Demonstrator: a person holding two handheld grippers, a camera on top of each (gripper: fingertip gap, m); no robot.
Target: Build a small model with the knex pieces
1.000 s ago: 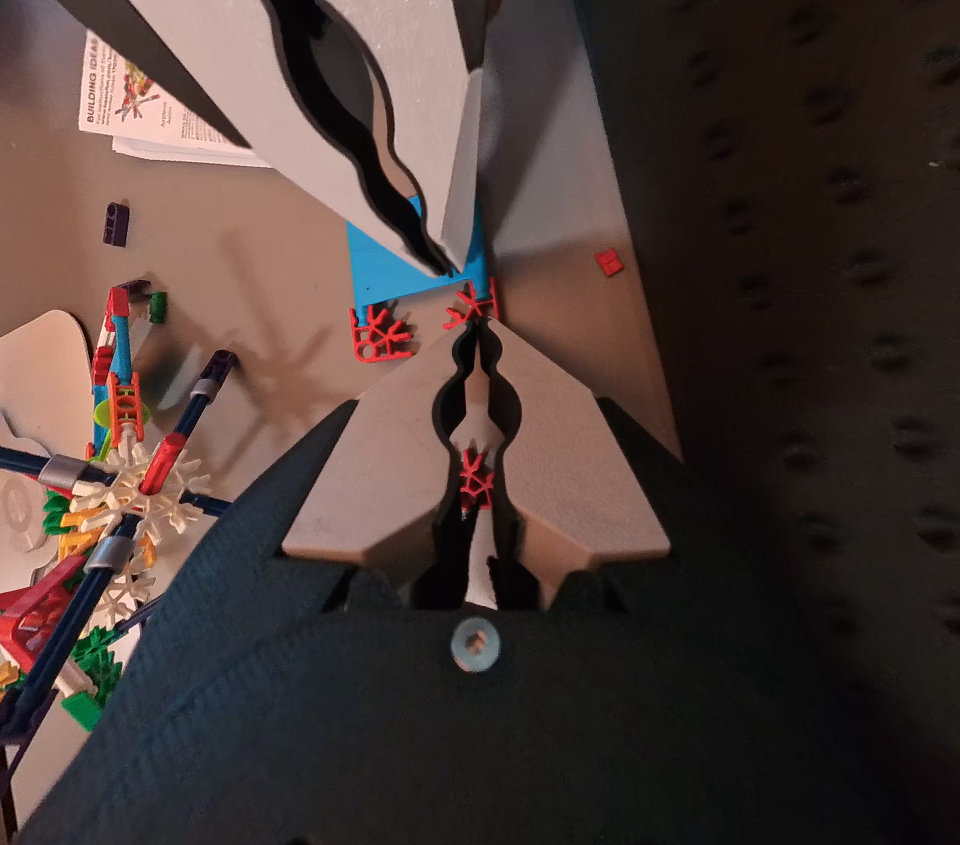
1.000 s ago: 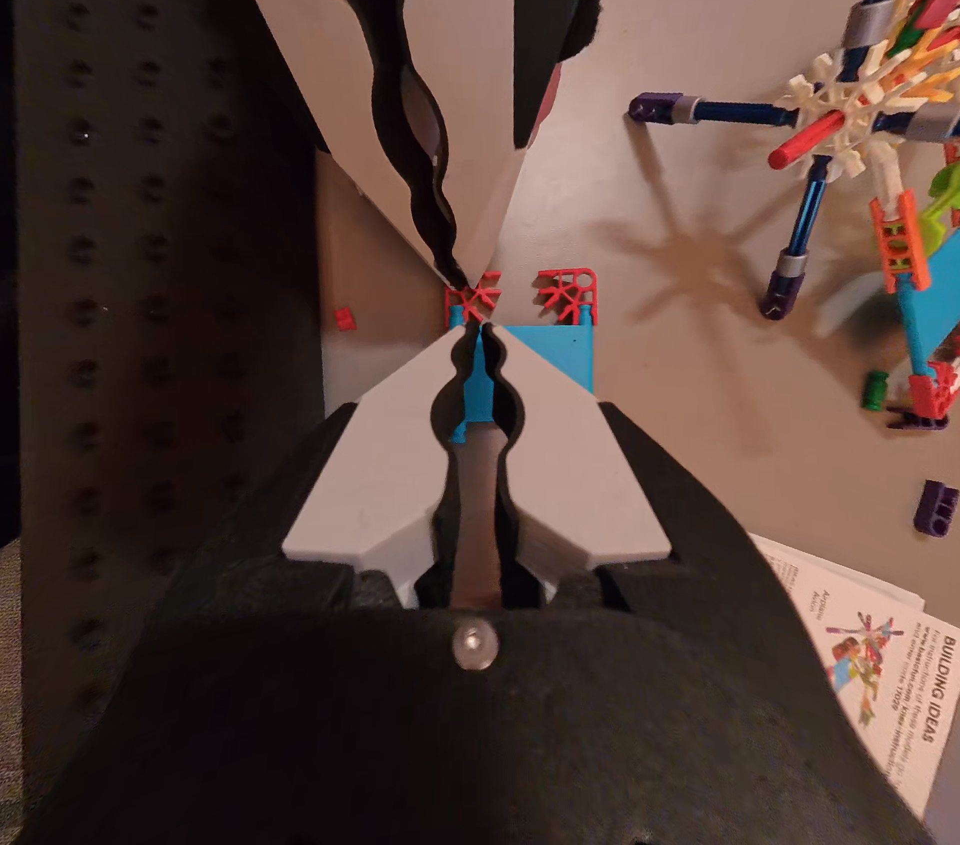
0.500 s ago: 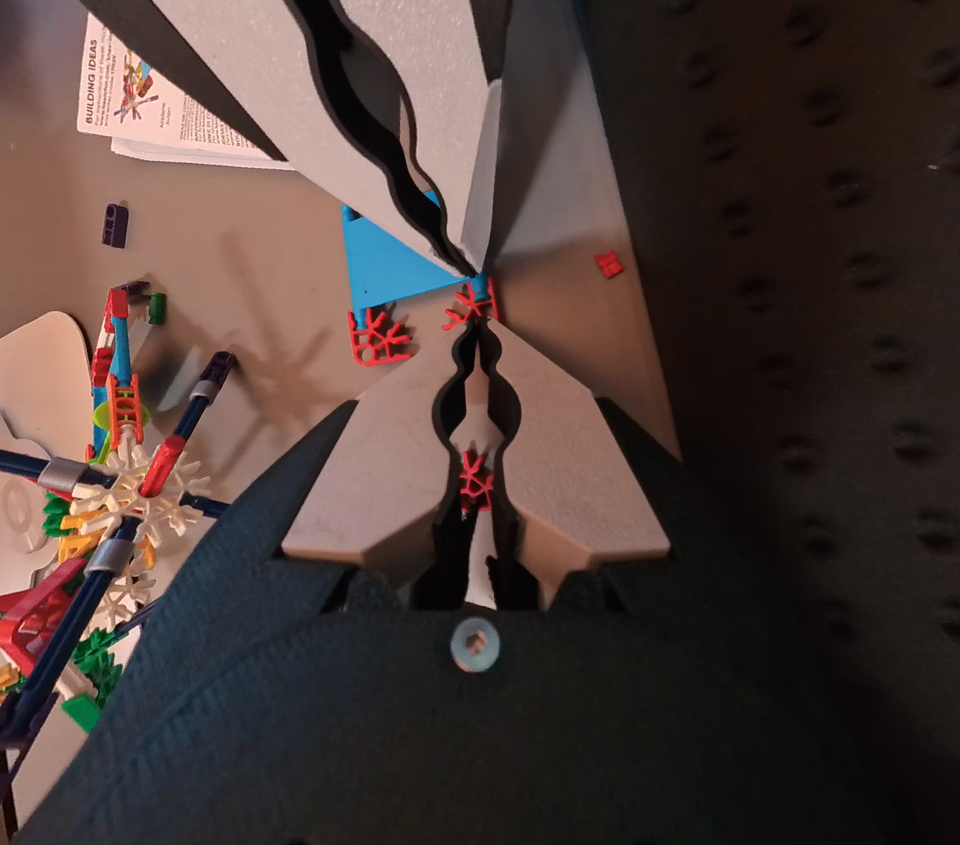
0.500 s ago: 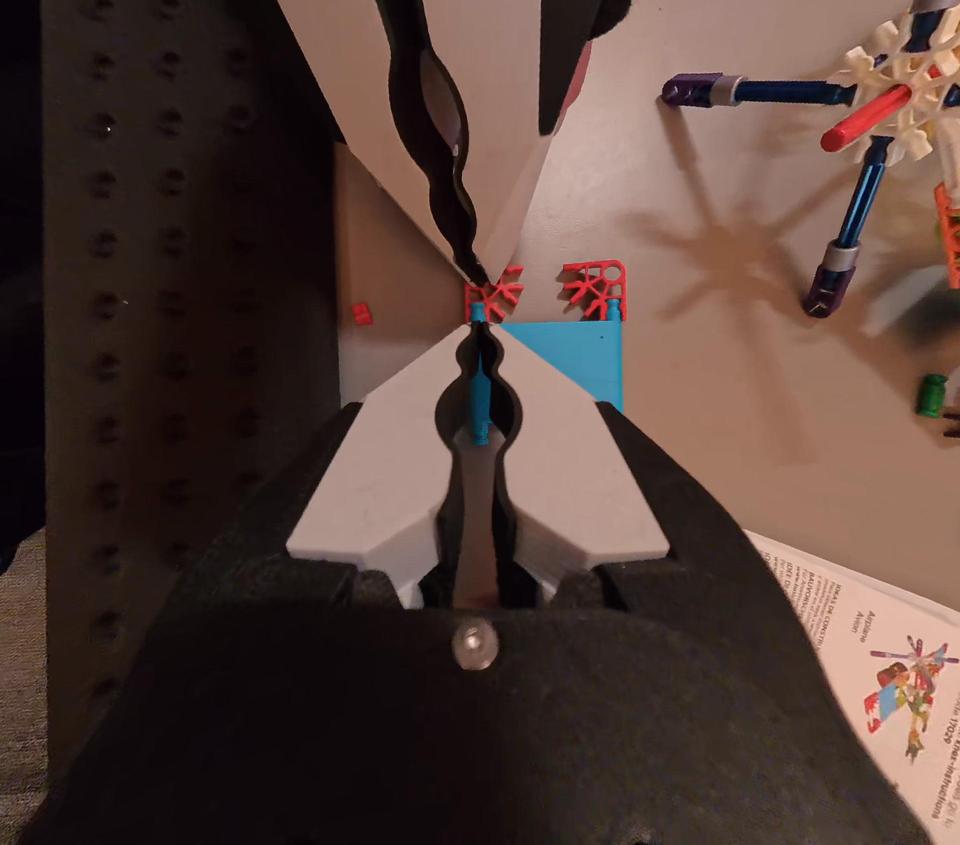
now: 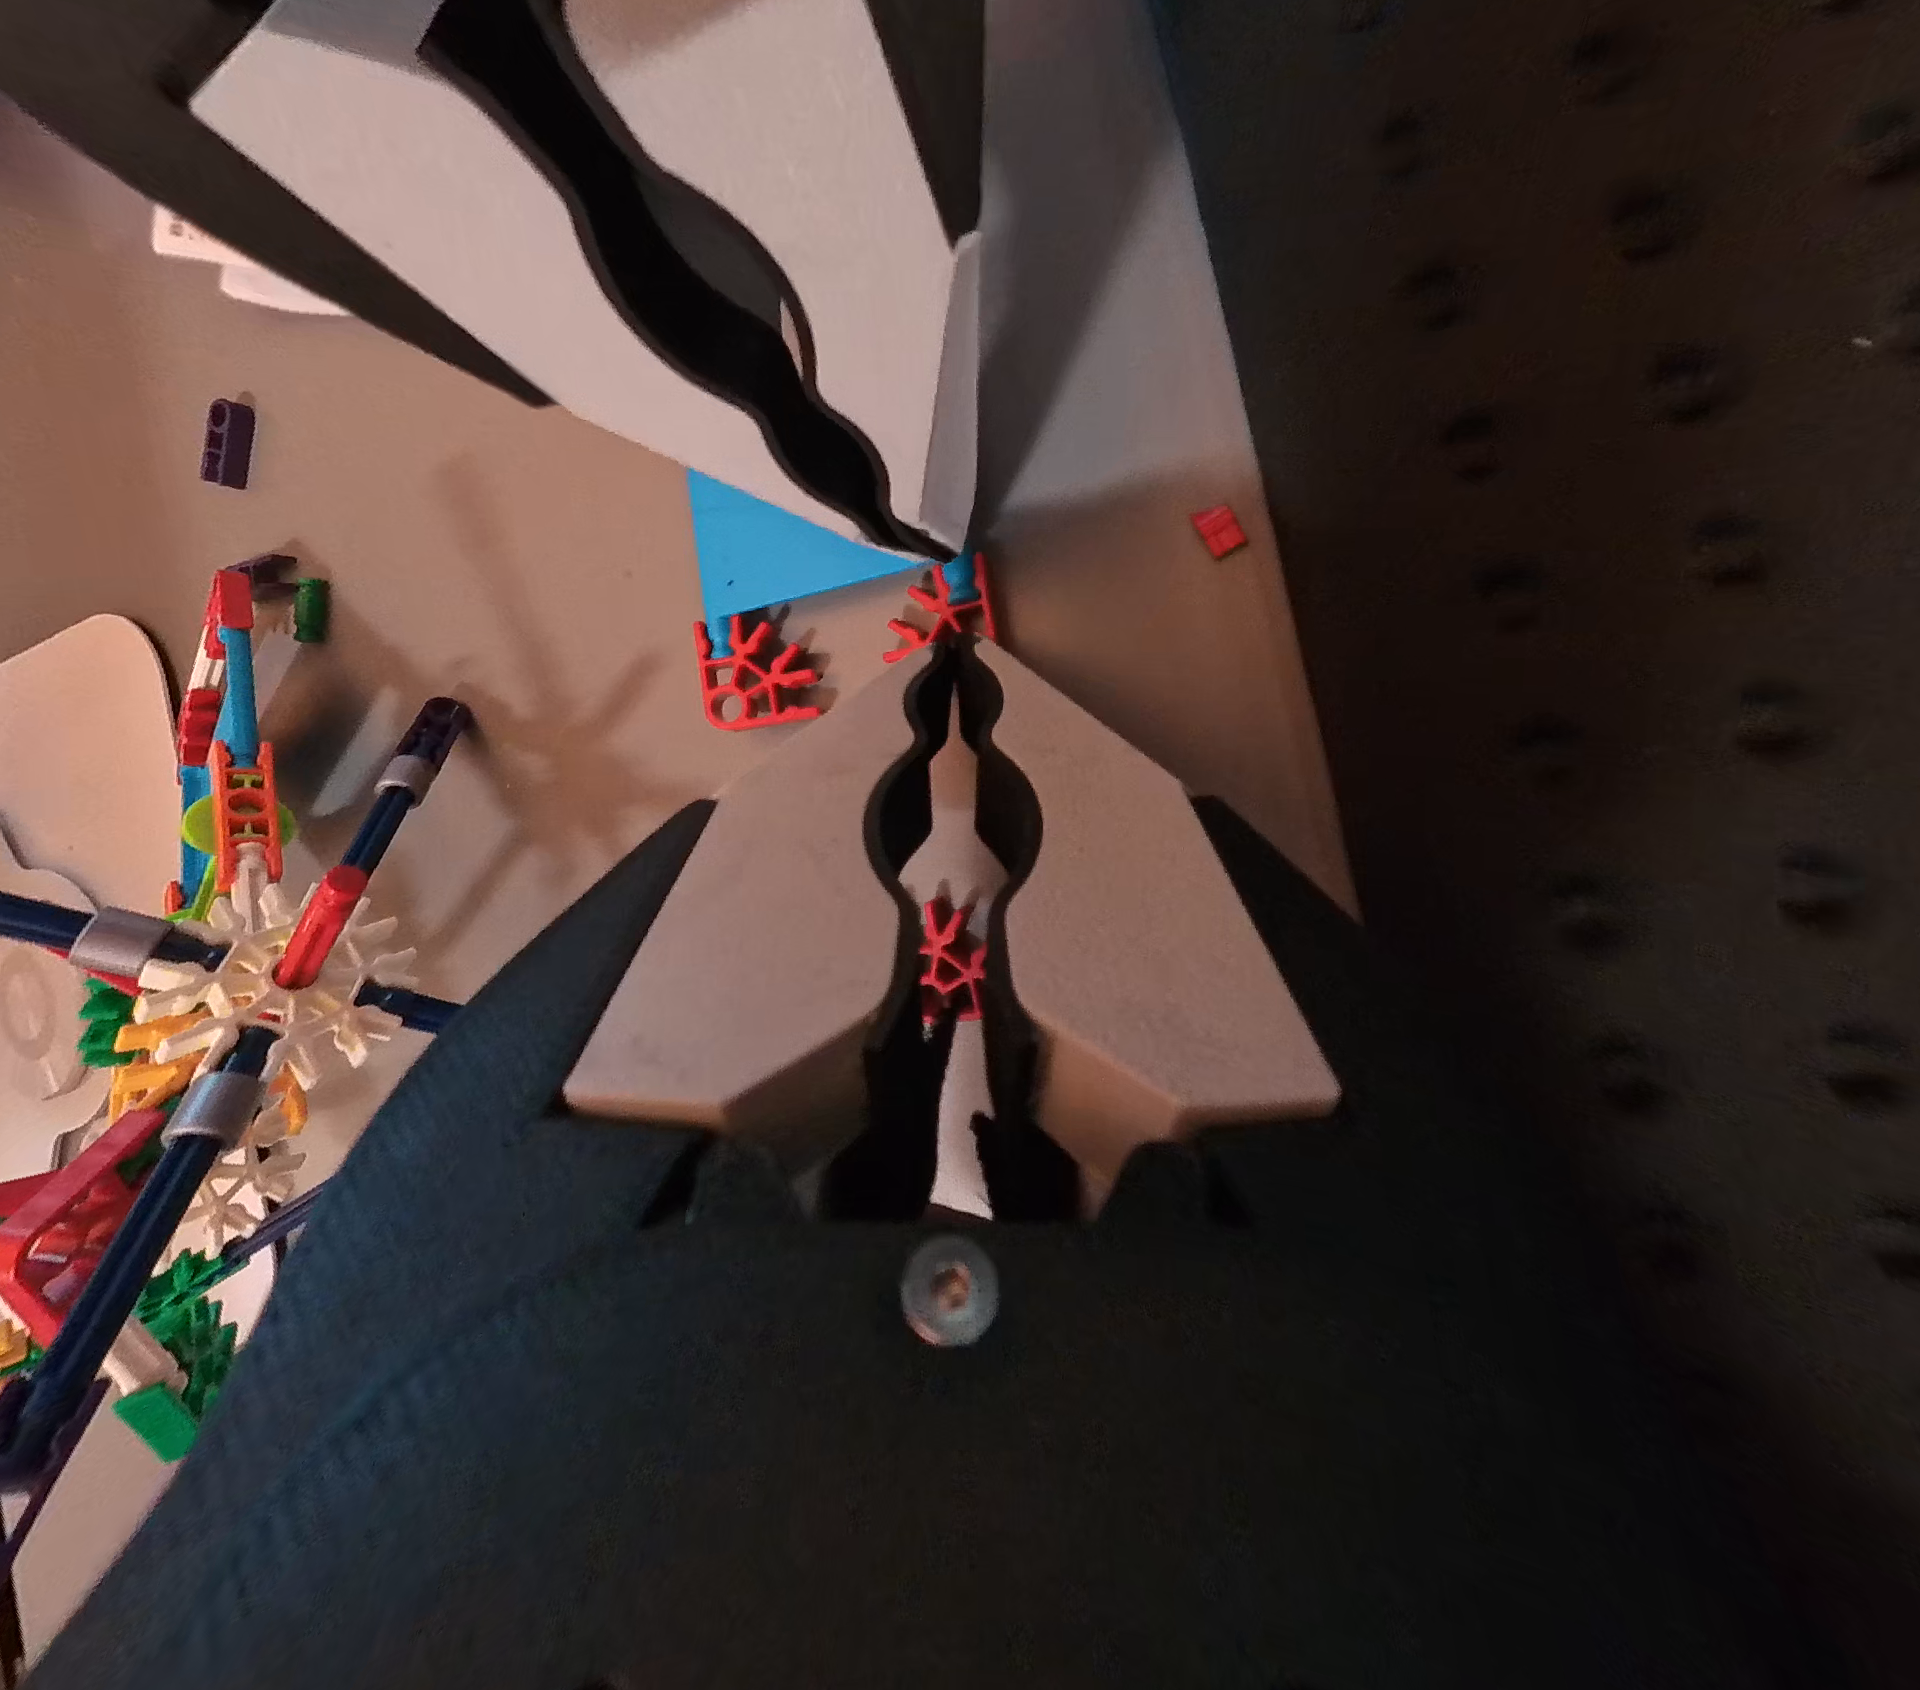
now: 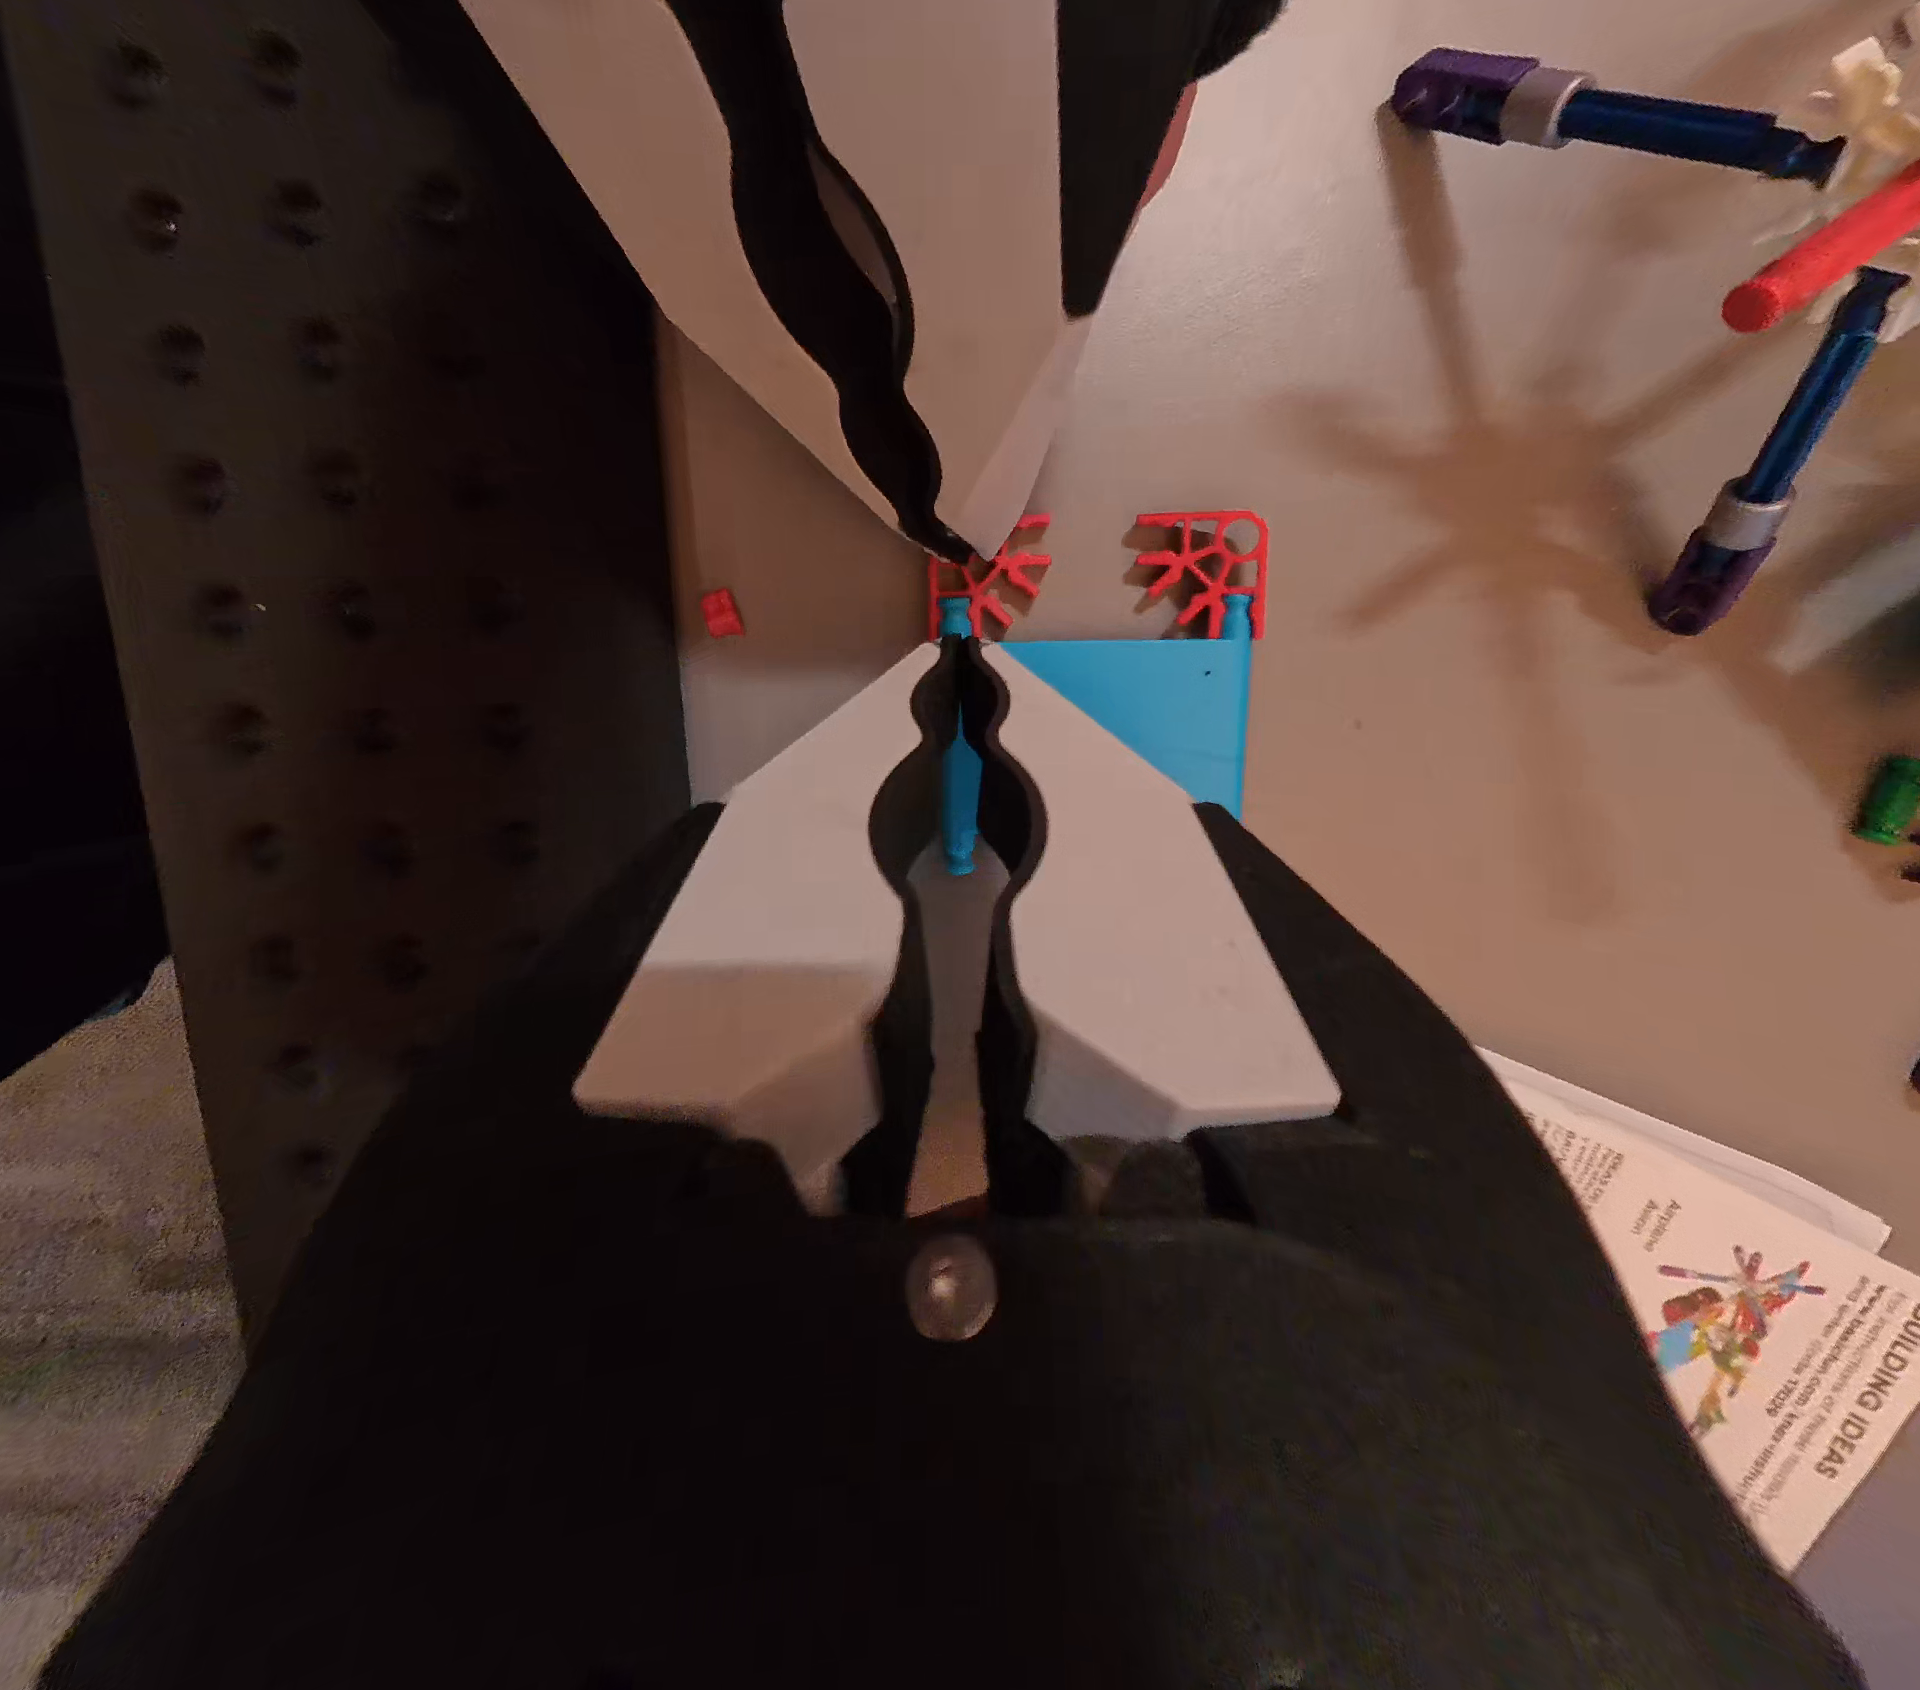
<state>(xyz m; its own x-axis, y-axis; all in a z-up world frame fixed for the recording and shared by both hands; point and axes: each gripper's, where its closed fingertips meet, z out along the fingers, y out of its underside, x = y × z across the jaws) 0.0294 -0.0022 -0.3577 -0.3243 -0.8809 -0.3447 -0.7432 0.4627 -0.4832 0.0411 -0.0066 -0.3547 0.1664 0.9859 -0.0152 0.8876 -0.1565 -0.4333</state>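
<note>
My left gripper (image 5: 951,653) is shut on a small red connector (image 5: 940,614), which also shows through the gap between the fingers. My right gripper (image 6: 961,648) is shut on the blue rod (image 6: 958,799) along one edge of a flat blue panel (image 6: 1143,705). The two grippers meet tip to tip, with the rod's end at the red connector (image 6: 987,591). The right gripper (image 5: 935,549) enters the left wrist view from the top, and the left gripper (image 6: 951,549) enters the right wrist view likewise. A second red connector (image 6: 1205,570) sits on the panel's other rod.
A colourful rod-and-connector model (image 5: 260,965) lies on the tan table (image 5: 499,560), with its blue rods (image 6: 1662,123) close by. A dark perforated board (image 5: 1558,601) borders the other side. Nearby are a small red piece (image 5: 1221,528), a purple piece (image 5: 223,440), a green piece (image 6: 1891,799) and a printed leaflet (image 6: 1766,1328).
My right gripper has moved with the blue panel toward the red connector, so its tip now meets the left gripper's tip. Both grippers stayed shut. The left gripper has barely moved.
</note>
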